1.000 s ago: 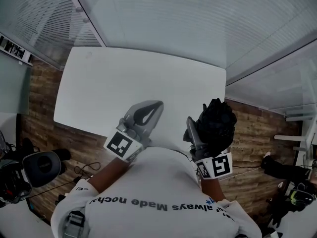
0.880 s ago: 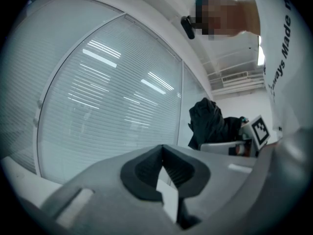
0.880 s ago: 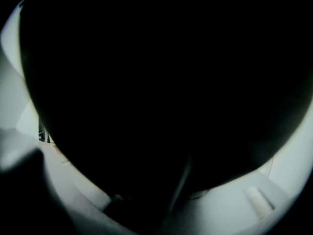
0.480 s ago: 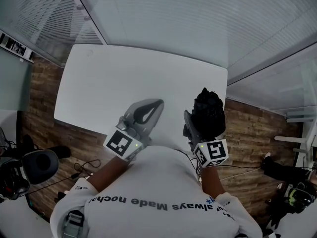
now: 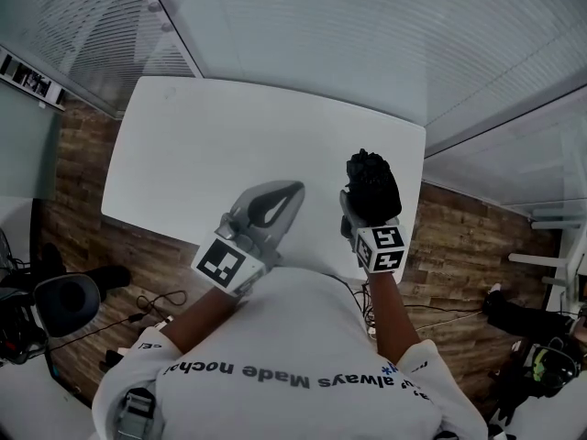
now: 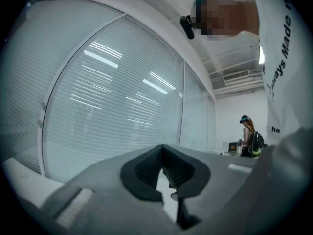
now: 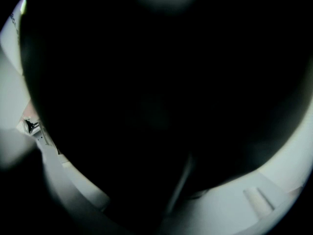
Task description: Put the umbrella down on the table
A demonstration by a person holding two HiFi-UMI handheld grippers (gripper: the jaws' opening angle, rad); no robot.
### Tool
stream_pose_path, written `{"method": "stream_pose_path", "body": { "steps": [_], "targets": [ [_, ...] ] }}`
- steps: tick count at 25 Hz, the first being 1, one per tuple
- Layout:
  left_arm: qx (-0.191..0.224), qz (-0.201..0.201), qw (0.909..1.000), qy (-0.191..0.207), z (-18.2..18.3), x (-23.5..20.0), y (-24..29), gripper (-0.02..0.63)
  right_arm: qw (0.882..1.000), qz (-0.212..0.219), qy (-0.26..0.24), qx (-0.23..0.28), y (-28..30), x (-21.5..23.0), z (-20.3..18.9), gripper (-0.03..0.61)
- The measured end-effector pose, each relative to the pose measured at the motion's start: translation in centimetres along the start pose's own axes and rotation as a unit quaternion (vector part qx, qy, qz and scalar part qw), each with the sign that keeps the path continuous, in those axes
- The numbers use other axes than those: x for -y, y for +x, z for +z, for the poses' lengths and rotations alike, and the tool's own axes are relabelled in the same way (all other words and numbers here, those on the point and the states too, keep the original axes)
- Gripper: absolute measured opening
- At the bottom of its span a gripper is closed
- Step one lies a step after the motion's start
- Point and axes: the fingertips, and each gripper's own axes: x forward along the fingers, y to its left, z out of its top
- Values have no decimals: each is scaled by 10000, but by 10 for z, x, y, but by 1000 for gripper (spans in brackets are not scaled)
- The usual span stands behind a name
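Note:
A black folded umbrella (image 5: 371, 183) is bunched between the jaws of my right gripper (image 5: 363, 207), which is shut on it. It hangs over the right part of the white table (image 5: 211, 145), close to the near edge. In the right gripper view the umbrella's dark fabric (image 7: 156, 82) fills almost the whole picture, with pale table showing around it. Whether the umbrella touches the tabletop I cannot tell. My left gripper (image 5: 292, 191) is held level over the table's near edge, left of the umbrella. Its tips (image 6: 163, 148) meet and nothing is between them.
Behind the table runs a glass wall with blinds (image 5: 367, 35). Wooden floor (image 5: 459, 236) lies on both sides, with a black chair (image 5: 69, 302) and cables at the left. In the left gripper view a person (image 6: 249, 133) stands far off at a desk.
My right gripper has come down and moved left and away from me with the umbrella, from beside the table's right edge to over the tabletop. The left gripper has stayed put.

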Motion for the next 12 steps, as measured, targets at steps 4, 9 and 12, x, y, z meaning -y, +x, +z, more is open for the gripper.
{"method": "stream_pose_path", "body": {
  "steps": [4,9,12],
  "targets": [
    [-19,17,10000,-7,-3,-1,-1,3,9988,-27,-35,-487,26,11,-32,239],
    [-34,33,10000,-19,-5,-2,-1,3,9932,-21,72,-1162,57,23,-72,239],
    [-17,42,10000,-26,-4,-3,-1,3,9881,29,161,-1531,76,29,-91,239]
  ]
}}
